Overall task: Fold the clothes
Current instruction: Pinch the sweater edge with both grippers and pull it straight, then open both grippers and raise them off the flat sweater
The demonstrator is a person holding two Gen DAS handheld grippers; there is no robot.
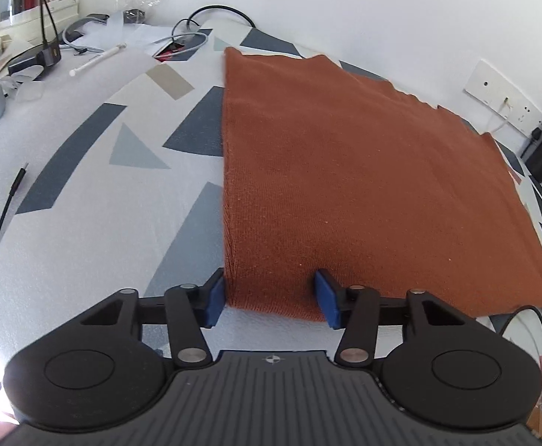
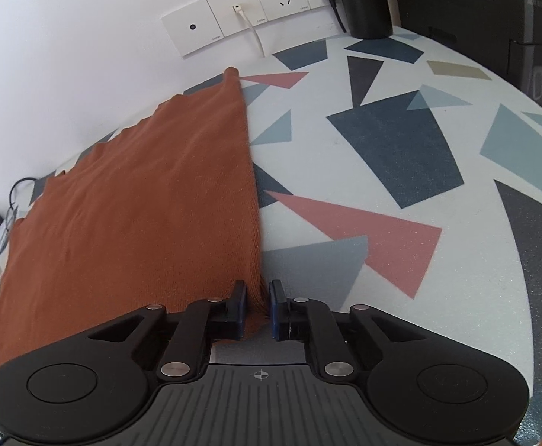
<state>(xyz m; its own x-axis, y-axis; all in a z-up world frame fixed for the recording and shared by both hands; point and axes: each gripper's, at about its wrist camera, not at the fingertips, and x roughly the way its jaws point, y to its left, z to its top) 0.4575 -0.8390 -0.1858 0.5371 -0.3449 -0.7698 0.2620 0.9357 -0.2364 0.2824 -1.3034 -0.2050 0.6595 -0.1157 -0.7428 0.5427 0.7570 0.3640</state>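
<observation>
the rust-orange knit garment [image 1: 345, 171] lies flat on a table cover [image 1: 96, 171] printed with grey, blue and pink shapes. its near hem reaches right up to both tongs, and its far edge runs close along the white wall [image 1: 382, 11].

the left gripper [image 1: 271, 299] straddles the garment's near left corner: the left blue pad sits just outside the side edge, the right pad rests on the cloth, and a wide stretch of hem lies between them. whether the pads press the cloth i cannot tell. to the left of these tongs the cover is bare for a good way. farther off to the far left lie grey cables [image 1: 181, 42], a white pen [image 1: 98, 59] and a small black stand [image 1: 49, 55]. a thin black cable [image 1: 6, 204] runs along the left border.

the right gripper [image 2: 257, 308] is closed on the garment's near right corner, a bunch of cloth pinched between its pads. to the right of these tongs the cover is open. ahead on the wall sits a row of white sockets [image 2: 248, 11] with a white cord [image 2: 254, 33] hanging from one, and to the far right stand a black cylinder [image 2: 367, 0] and a dark box [image 2: 494, 11].
</observation>
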